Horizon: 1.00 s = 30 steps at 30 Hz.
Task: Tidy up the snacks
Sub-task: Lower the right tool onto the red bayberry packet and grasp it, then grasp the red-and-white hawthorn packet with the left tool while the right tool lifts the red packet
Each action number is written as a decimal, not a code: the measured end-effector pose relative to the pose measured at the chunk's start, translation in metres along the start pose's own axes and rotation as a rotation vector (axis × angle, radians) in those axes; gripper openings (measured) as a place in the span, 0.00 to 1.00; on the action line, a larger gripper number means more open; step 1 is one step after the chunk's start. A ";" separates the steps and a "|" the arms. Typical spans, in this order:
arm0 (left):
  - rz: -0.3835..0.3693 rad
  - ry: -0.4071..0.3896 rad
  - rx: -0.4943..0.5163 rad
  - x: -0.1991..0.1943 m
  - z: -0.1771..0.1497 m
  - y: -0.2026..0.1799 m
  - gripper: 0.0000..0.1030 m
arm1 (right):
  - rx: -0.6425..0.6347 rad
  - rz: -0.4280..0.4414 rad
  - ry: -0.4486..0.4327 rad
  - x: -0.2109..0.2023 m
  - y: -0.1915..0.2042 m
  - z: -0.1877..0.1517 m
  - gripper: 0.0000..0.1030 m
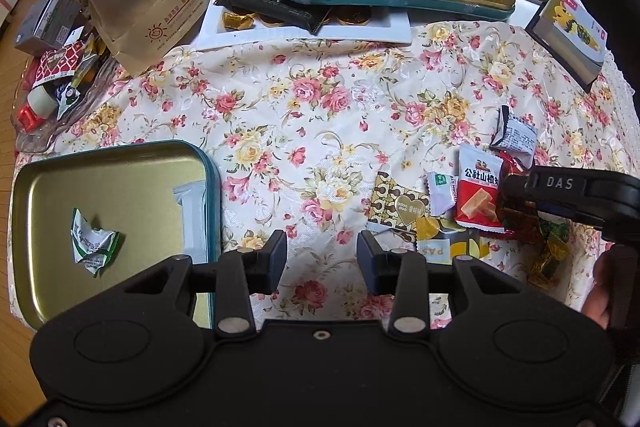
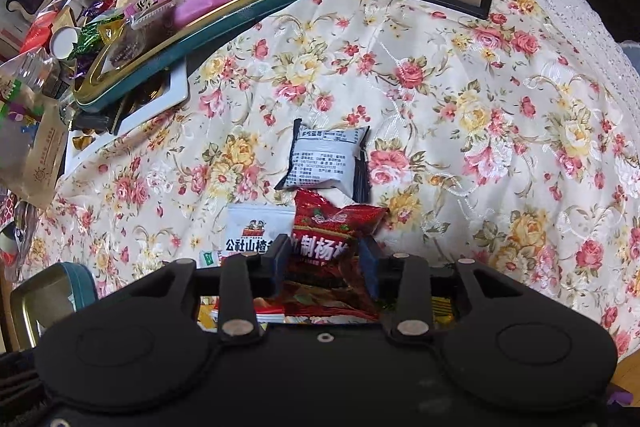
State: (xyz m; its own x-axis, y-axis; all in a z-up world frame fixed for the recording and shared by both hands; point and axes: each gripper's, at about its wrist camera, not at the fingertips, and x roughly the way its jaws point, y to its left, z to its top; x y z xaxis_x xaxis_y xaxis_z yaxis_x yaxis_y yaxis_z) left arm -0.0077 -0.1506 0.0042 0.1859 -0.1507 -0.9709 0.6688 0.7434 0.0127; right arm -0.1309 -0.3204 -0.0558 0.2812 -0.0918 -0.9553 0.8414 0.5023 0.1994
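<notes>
right gripper (image 2: pixel 325 259) hides the red packet's (image 2: pixel 324 227) lower half.

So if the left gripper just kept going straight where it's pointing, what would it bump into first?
Probably just the flowery cream tablecloth. The left gripper points down at bare cloth, its fingers apart with nothing between them. The teal-rimmed gold metal tin sits off to one side, though depth is hard to judge.

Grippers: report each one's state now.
Left gripper: open, empty.
Right gripper: jaws around the crinkled red foil snack packet; grip cannot be told.
</notes>
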 end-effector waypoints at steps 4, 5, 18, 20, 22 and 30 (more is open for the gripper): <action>-0.003 0.005 0.000 0.001 0.000 0.000 0.47 | -0.007 -0.019 0.020 0.009 0.005 -0.001 0.43; -0.003 0.006 -0.001 0.001 0.000 0.000 0.47 | -0.007 -0.023 0.030 0.013 0.005 -0.002 0.44; -0.007 0.002 -0.002 0.004 0.002 -0.001 0.47 | -0.133 -0.097 -0.018 0.023 0.017 -0.012 0.44; -0.005 -0.001 -0.007 0.005 0.003 -0.001 0.47 | -0.159 -0.098 -0.026 0.022 0.018 -0.015 0.39; -0.013 -0.005 -0.013 0.006 0.005 -0.002 0.46 | -0.180 -0.095 -0.033 0.020 0.018 -0.016 0.37; -0.048 -0.006 -0.020 0.013 0.007 -0.016 0.46 | -0.092 -0.005 -0.025 -0.010 0.003 -0.005 0.34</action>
State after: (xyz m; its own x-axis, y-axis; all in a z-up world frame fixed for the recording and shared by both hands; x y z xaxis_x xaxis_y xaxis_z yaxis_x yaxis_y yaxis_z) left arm -0.0106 -0.1692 -0.0066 0.1585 -0.1899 -0.9689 0.6628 0.7479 -0.0382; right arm -0.1335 -0.3133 -0.0471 0.2894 -0.1159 -0.9502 0.7973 0.5784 0.1723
